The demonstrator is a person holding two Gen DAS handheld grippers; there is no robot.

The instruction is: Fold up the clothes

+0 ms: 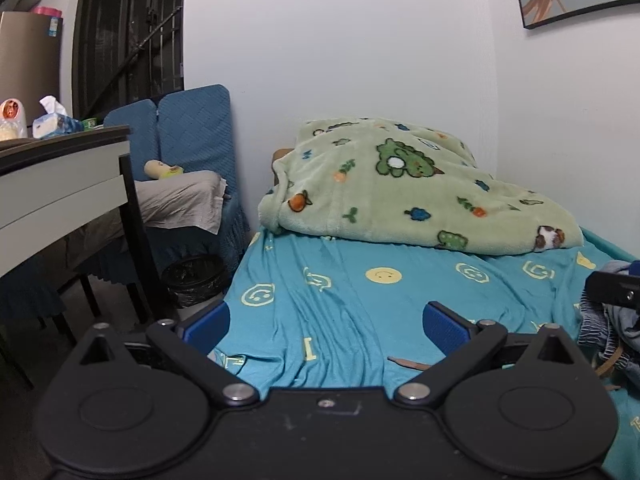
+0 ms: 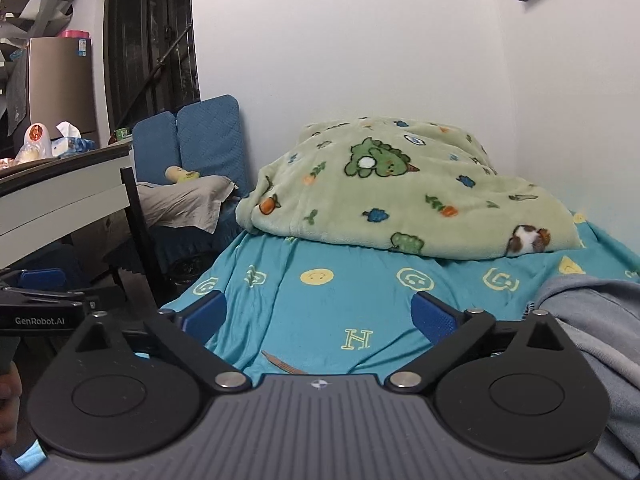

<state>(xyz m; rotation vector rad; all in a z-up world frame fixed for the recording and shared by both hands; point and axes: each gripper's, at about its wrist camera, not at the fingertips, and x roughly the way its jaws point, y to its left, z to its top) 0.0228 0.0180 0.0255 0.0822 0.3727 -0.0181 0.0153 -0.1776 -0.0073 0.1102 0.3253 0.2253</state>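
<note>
Right wrist view: grey garment point(image 2: 592, 320) lies soft and floppy on the bed point(image 2: 320, 320); right tongs point(image 2: 320, 316) and left tongs point(image 1: 326, 322) gape empty, best pinching its edge.

Right gripper point(image 2: 324, 316) agape above teal bedsheet point(image 2: 320, 312); grey garment point(image 2: 592, 320) just beside

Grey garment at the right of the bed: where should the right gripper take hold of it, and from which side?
Probably the grey garment's rounded left edge, where it rises off the blue sheet. The right gripper, jaws open and empty, sits just left of it, so come in from the left, low along the sheet. How the garment lies further right is out of view.
</note>
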